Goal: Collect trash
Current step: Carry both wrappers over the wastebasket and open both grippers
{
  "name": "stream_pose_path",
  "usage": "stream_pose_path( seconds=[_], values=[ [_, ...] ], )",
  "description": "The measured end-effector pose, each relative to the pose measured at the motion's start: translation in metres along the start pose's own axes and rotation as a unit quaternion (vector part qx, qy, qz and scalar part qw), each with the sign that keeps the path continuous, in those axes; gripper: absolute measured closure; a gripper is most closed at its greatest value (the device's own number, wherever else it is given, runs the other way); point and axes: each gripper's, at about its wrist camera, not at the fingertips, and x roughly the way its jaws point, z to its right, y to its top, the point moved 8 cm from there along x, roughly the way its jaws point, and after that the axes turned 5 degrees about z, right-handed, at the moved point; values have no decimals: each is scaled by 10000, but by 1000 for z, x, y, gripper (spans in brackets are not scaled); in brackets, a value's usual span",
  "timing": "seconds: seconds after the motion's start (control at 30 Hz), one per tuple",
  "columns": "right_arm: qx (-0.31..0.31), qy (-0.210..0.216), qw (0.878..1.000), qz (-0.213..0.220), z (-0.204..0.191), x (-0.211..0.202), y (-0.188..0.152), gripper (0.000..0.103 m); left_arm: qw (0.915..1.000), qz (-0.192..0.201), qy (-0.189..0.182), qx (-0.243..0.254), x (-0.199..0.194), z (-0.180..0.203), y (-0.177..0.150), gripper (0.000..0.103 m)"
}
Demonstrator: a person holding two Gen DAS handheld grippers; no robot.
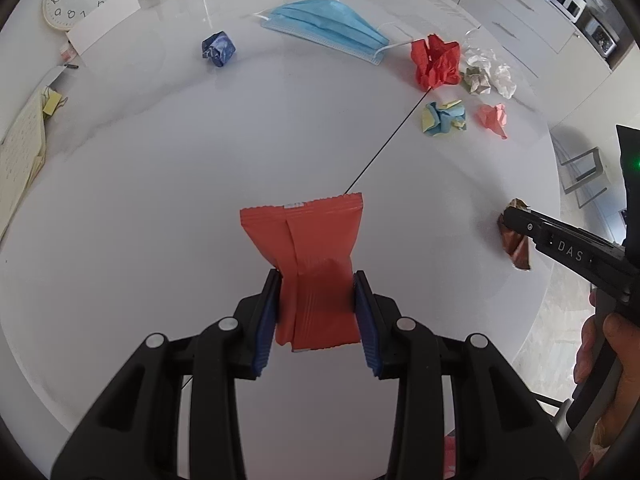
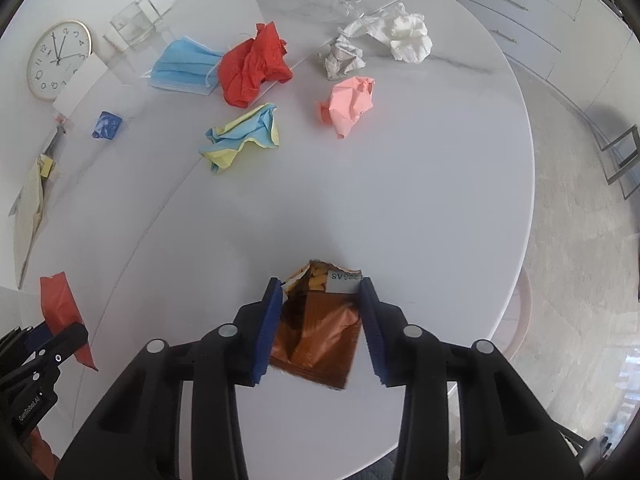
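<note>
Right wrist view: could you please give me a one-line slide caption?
Right gripper clamps a brown snack wrapper over the white table, crumpled papers beyond.

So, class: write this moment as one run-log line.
left tool: shut on red wrapper | right tool: shut on brown wrapper | crumpled papers and blue mask on white table

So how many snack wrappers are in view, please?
2. The red wrapper is pinched in the left gripper. The brown wrapper sits between the right gripper fingers. More may be hidden.
</note>
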Motion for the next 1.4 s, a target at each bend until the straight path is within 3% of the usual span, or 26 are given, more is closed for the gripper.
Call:
stream_pose_path(
  seconds=[0.4,0.67,0.97,1.2,1.4],
  values=[
    [180,149,9994,270,54,-50,0,66,9989,180,-256,343,-19,61,14,67],
    [371,-223,9981,440,138,-89,-8,66,9946,156,-733,714,-27,146,22,67],
    [619,-309,9965,460,216,-112,-26,66,9850,-23,-1187,1255,-21,258,18,67],
    [524,-156,9976,418,241,-115,-28,66,9814,-232,-1245,1442,-5,314,11,67],
    [327,16,9987,398,246,-113,-23,66,9824,-273,-1190,1415,0,332,11,67]
  ],
)
